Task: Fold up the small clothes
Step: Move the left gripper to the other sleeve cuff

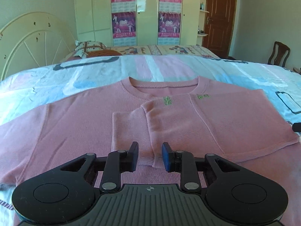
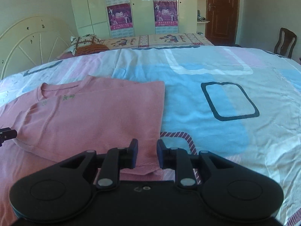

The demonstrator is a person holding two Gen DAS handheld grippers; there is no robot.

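Pink top half folded on the bed, both grippers spread above its hem.

The left gripper [image 1: 150, 155] hangs with fingers apart over the pink top [image 1: 79, 124], whose right side and sleeve are folded inward; green embroidery near the collar is unreadable. The right gripper [image 2: 147, 153] is spread at the fold's corner, with bare bedsheet [image 2: 225, 71] stretching to the bed's right edge.
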